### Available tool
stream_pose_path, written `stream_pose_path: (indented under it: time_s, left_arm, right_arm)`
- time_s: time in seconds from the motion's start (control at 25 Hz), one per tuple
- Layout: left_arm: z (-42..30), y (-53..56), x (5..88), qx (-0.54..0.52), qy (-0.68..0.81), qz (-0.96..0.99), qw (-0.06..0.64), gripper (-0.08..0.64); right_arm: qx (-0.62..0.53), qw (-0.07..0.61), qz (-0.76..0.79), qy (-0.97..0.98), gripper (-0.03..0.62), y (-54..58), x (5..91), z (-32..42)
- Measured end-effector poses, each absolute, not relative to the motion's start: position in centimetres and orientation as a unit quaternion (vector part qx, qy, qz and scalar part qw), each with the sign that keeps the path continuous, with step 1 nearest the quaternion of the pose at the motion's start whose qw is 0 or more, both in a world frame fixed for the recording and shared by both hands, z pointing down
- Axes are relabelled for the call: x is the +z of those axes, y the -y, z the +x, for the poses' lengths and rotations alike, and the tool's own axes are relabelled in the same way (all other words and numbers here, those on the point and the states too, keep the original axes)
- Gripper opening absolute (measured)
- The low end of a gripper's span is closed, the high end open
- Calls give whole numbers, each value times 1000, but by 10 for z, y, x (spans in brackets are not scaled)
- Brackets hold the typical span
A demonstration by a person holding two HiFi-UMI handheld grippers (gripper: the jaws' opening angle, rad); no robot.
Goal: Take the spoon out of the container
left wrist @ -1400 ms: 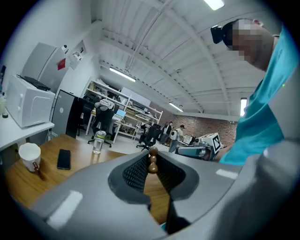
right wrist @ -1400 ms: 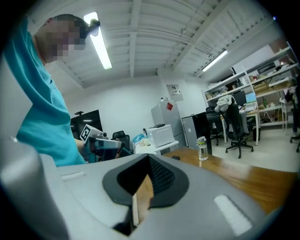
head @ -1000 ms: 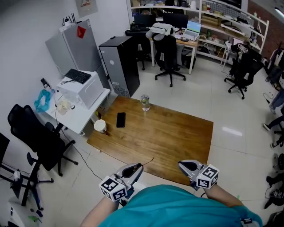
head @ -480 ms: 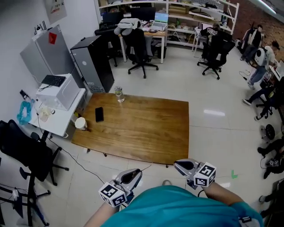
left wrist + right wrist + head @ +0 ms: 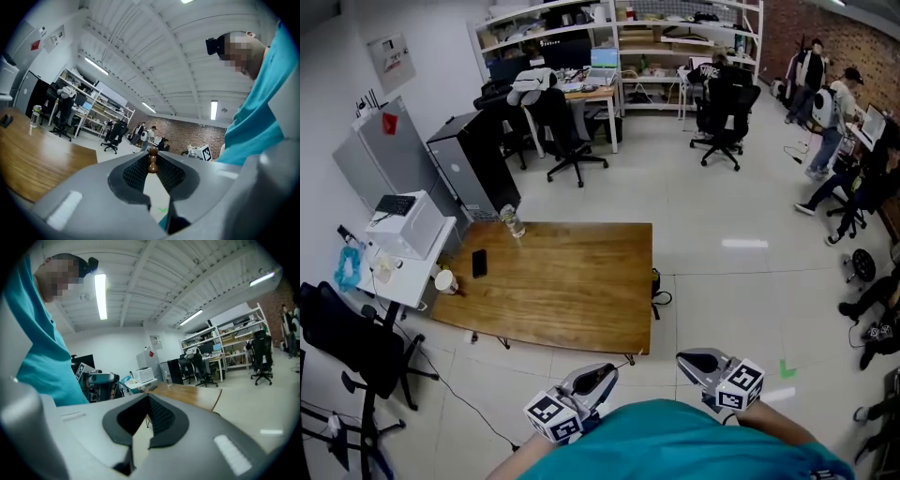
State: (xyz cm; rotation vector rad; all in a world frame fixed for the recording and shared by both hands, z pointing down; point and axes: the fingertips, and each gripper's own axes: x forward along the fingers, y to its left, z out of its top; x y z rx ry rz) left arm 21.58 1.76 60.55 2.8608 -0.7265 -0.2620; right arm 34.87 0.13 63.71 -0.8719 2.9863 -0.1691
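Note:
My left gripper (image 5: 604,374) is low in the head view, close to my teal shirt, and far from the wooden table (image 5: 572,291). In the left gripper view its jaws (image 5: 152,164) are shut on a thin brown wooden spoon handle (image 5: 153,162) with a beaded end; the rest of the spoon is hidden. My right gripper (image 5: 690,360) hangs beside it with the jaws together and nothing in them, as the right gripper view (image 5: 149,400) shows. A white cup (image 5: 445,280) stands at the table's left edge and a glass jar (image 5: 512,222) at its far corner.
A black phone (image 5: 478,263) lies on the table. Left of it are a white side desk (image 5: 403,267) and a black office chair (image 5: 352,342). Pale tiled floor (image 5: 731,281) separates me from the table. Desks, chairs and people fill the back of the room.
I have backed away from the table, which now lies farther off and to the left. Both grippers stay low by my body, with the left grip unchanged.

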Motion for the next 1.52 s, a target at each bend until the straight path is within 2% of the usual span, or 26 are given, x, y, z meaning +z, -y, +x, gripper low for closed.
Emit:
stream_pose_path:
  time_s: [0.16, 0.36, 0.8, 1.52]
  left_arm:
    - [288, -31, 618, -69, 244, 962, 103, 41]
    - [313, -33, 608, -72, 241, 963, 93, 41]
    - [279, -30, 621, -81, 206, 970, 99, 41]
    - [280, 3, 615, -76, 196, 974, 84, 41]
  right_arm:
    - [-50, 19, -297, -953, 2, -16, 640, 418]
    - [-60, 26, -320, -945, 2, -22, 645, 453]
    - [-51, 21, -371, -927, 0, -39, 665, 421]
    - [-42, 5, -361, -932, 0, -2, 657, 417]
